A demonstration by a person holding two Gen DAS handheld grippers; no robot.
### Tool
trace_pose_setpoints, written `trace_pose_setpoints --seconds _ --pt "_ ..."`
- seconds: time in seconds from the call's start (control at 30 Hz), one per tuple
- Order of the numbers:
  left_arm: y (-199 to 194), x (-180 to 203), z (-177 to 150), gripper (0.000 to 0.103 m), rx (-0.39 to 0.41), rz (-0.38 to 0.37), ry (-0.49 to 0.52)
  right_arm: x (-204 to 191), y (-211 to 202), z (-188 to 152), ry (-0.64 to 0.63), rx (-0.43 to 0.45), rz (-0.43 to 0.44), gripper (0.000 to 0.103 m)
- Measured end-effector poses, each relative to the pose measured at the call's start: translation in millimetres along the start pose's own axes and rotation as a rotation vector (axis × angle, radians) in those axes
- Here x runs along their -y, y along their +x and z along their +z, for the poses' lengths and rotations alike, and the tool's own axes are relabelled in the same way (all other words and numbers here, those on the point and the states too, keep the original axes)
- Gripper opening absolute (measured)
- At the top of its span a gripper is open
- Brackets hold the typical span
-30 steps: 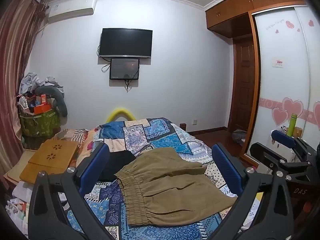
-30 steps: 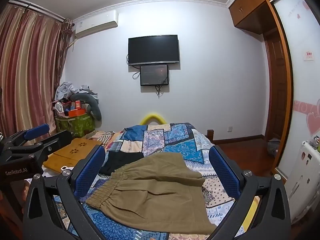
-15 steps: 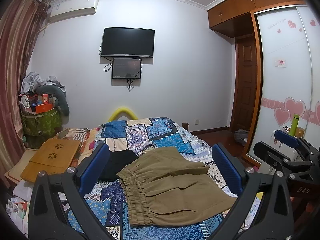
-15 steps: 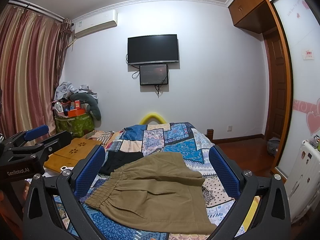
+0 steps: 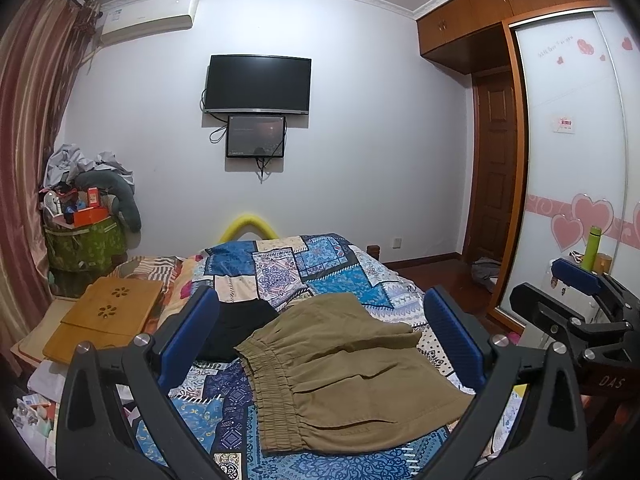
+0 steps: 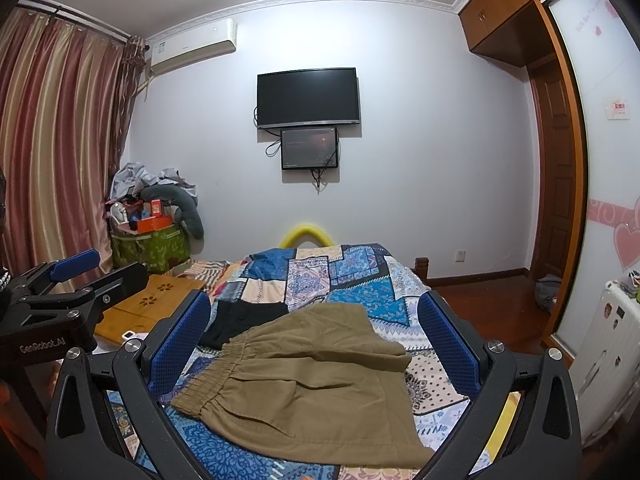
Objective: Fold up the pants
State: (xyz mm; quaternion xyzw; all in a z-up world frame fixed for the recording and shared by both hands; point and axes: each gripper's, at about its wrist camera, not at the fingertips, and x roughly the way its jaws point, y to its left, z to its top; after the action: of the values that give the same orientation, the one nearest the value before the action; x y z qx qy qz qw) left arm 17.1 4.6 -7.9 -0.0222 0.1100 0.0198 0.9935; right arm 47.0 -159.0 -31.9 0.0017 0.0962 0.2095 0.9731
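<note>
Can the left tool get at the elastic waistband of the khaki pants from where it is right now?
Probably yes. The left tool is open and holds nothing, and the waistband lies exposed on the bed ahead of it. The black garment sits beside the khaki pants, not over that edge.

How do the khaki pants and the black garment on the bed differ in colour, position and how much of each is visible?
The khaki pants are tan, with a gathered elastic waistband; the black garment is plain black. The pants lie nearer the cameras, the black garment behind them to the left. The pants show fully; the black garment is partly hidden by them and a finger. Both lie flat on the patchwork quilt.
</note>
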Motion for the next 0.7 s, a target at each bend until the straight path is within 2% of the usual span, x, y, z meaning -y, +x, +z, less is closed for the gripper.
trace_pose_setpoints --seconds 0.7 --pt "-1.7 3.1 -1.2 0.103 0.008 0.005 0.011 -5.6 0.3 2.8 -0.019 0.001 -0.001 0.103"
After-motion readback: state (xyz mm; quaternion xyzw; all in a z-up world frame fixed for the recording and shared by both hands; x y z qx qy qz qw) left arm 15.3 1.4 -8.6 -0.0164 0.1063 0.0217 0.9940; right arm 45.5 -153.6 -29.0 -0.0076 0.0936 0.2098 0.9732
